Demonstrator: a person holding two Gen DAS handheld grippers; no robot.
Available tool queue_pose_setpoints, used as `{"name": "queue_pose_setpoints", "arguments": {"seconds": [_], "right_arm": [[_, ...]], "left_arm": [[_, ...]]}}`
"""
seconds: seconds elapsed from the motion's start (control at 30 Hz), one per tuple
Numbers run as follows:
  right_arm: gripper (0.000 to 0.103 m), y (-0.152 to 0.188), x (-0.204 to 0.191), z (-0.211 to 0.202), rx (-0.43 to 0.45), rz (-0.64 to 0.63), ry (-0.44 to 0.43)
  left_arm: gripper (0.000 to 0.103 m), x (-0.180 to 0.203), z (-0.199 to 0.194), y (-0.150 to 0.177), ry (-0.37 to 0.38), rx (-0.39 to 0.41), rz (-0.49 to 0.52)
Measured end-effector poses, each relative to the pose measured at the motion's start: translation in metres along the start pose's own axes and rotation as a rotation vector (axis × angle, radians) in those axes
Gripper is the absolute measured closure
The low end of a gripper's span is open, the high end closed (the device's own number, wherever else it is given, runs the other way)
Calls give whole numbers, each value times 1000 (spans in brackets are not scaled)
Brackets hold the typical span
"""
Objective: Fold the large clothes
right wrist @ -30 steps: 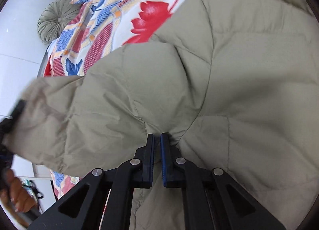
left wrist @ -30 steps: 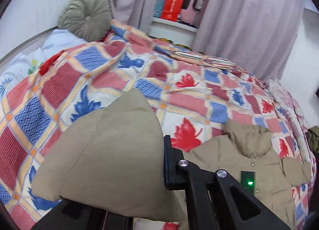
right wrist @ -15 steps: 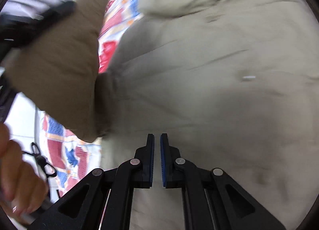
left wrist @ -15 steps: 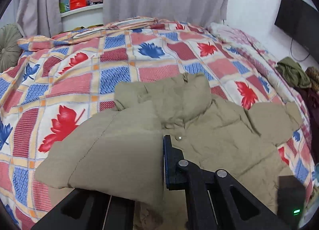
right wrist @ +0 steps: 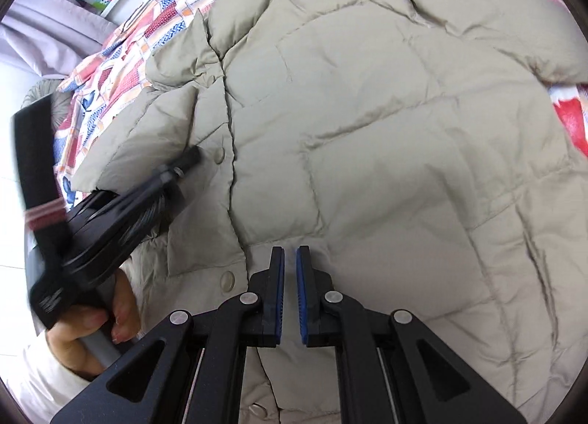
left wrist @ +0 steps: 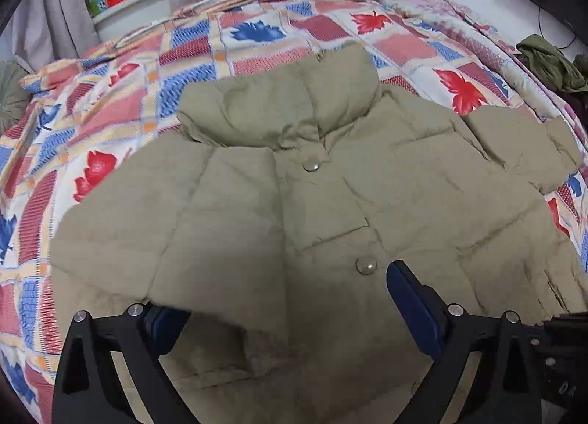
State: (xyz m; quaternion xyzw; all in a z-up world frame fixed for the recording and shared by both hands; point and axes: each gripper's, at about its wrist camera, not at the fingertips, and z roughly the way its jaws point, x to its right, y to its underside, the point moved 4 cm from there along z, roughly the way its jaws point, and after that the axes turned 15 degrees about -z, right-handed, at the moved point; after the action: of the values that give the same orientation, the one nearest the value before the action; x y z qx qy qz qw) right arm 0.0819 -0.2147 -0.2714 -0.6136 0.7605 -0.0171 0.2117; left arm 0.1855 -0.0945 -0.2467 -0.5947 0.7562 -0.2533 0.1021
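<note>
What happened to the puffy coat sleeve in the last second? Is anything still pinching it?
The left hand-held gripper carried the sleeve across onto the front of the coat, then opened and let go; the sleeve now lies folded over the chest. The right hand-held gripper also released its pinch, jaws slightly apart above the fabric. The coat stayed on the patterned quilt.

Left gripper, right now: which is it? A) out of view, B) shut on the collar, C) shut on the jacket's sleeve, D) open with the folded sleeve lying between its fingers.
D: the left gripper has its fingers spread wide apart, with the sleeve lying folded across the jacket front between them.
</note>
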Motion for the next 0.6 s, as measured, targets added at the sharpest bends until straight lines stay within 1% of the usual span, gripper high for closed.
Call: {"name": "queue_pose_setpoints", "arguments": {"seconds": [0.03,0.1,0.2,0.27,0.3,0.33,0.37,0.4,0.47,0.5,0.57,0.6], "right_arm": [[95,-4,-2,-1,3,-10,3],[95,6,1,-12,12,-40,16],[95,-4,-11,-21,28,-109,47],[94,-14,-28,-26,48,-201,84],[82,-17,-37,-27,58,-247,102],[54,-21,-48,-29,75,-302,118],[40,-24,-60,-31,97,-352,131],[27,-26,-73,-33,123,-407,131],[27,-29,-105,-29,133,-548,138],[27,-29,-118,-26,140,-613,167],[27,-29,-146,-16,156,-750,245],[27,-28,-157,-11,162,-803,276]], "left_arm": [[4,-6,-5,-3,-8,-3,5],[4,-22,-21,-3,7,-7,-24],[4,-61,-47,-3,29,16,-119],[4,-94,-59,-5,41,28,-201],[4,-114,-63,-7,45,28,-250],[4,-134,-61,-9,46,17,-290],[4,-153,-57,-13,34,4,-325],[4,-177,-52,-15,11,-8,-378],[4,-214,-34,-18,30,-54,-480],[5,-230,-24,-19,44,-81,-540],[5,-252,-1,-19,117,-138,-646],[5,-257,7,-19,142,-154,-684]]}}
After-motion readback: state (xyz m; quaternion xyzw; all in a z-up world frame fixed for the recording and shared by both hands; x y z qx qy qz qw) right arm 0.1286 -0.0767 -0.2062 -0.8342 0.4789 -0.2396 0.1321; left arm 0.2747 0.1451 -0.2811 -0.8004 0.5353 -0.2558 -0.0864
